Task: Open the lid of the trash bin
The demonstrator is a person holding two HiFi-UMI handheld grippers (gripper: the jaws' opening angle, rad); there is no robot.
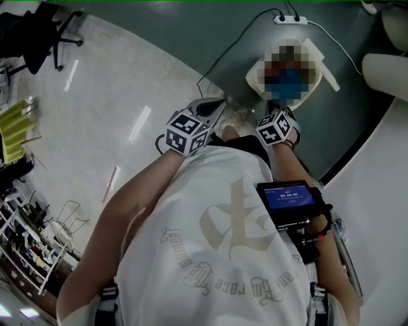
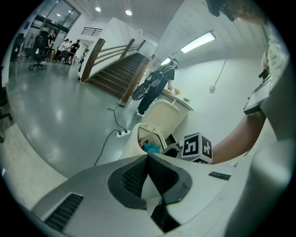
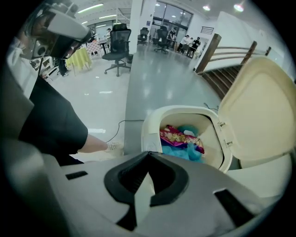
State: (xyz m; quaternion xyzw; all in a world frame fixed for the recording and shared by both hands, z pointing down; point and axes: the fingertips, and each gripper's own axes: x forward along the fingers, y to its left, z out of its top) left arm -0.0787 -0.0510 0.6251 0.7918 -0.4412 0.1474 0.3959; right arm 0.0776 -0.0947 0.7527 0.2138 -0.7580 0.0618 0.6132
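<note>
The cream trash bin (image 1: 255, 77) stands on the dark floor strip just ahead of my feet. Its lid (image 1: 323, 61) is swung up and back. In the right gripper view the bin (image 3: 152, 121) gapes close in front, with blue and pink rubbish (image 3: 182, 137) inside and the raised lid (image 3: 259, 111) at the right. The left gripper view shows the bin (image 2: 137, 139) farther off. My left gripper (image 1: 215, 109) and right gripper (image 1: 273, 107) are held near my chest, short of the bin. Both are shut with nothing between the jaws, as the left gripper (image 2: 148, 156) and right gripper (image 3: 149, 155) show in their own views.
A power strip (image 1: 290, 19) with cables lies on the floor behind the bin. A white wall base (image 1: 382, 146) runs along the right. An office chair (image 1: 48, 32) stands far left. A staircase (image 2: 115, 74) rises beyond. A screen device (image 1: 290, 196) hangs at my waist.
</note>
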